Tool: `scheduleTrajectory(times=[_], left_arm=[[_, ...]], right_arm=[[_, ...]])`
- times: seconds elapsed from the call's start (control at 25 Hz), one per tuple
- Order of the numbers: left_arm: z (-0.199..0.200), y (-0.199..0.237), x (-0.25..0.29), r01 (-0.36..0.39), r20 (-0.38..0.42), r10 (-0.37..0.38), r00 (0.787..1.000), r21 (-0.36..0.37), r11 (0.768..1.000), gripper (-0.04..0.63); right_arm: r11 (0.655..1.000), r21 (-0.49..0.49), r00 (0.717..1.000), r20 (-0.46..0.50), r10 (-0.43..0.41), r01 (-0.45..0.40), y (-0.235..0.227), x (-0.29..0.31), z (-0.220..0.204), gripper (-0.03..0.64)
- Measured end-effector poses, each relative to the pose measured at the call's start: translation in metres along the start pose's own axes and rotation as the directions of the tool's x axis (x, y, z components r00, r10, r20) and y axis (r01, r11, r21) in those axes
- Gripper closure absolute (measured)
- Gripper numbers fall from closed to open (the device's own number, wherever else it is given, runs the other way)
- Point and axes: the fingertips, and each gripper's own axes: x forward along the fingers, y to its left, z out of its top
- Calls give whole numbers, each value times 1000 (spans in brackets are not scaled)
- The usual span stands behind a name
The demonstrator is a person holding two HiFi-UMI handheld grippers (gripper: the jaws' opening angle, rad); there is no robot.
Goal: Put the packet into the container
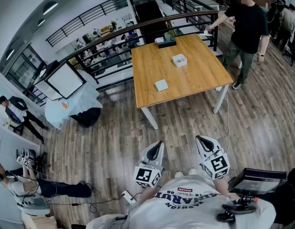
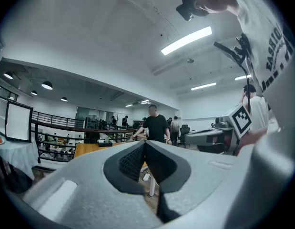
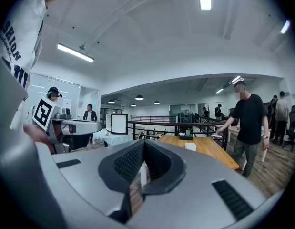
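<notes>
Packet, far ahead of left gripper and right gripper, both pressed together and empty, must be neared first

Wooden table on plank floor, dark tray at its far edge. Person in black stands at table's far right corner, one arm out toward it. Curved railing behind. White softbox at left, cloth-covered stand just beside it. Person in dark suit far left.
</notes>
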Motion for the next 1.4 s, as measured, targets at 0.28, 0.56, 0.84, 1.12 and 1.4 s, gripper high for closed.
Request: scheduleTrajectory(times=[0.28, 0.56, 0.84, 1.12, 1.4], left_arm=[[8, -2, 17, 1, 2, -1, 1000, 30, 1000, 591], [12, -5, 26, 2, -2, -2, 1000, 39, 999, 591], [7, -5, 36, -25, -14, 26, 1000, 40, 999, 591], [5, -18, 62, -14, -12, 14, 1000, 44, 999, 591], [-4, -27, 86, -41, 0, 41, 999, 10, 999, 592]], right_arm=[[1000, -2, 1000, 20, -6, 6, -15, 5, 9, 611], [999, 39, 998, 51, 22, -24, -25, 11, 17, 610], [999, 32, 999, 49, 12, -14, -40, 15, 7, 607], [1000, 26, 1000, 11, 2, -2, -70, 16, -6, 607], [999, -39, 1000, -19, -4, 3, -102, 15, -20, 607]])
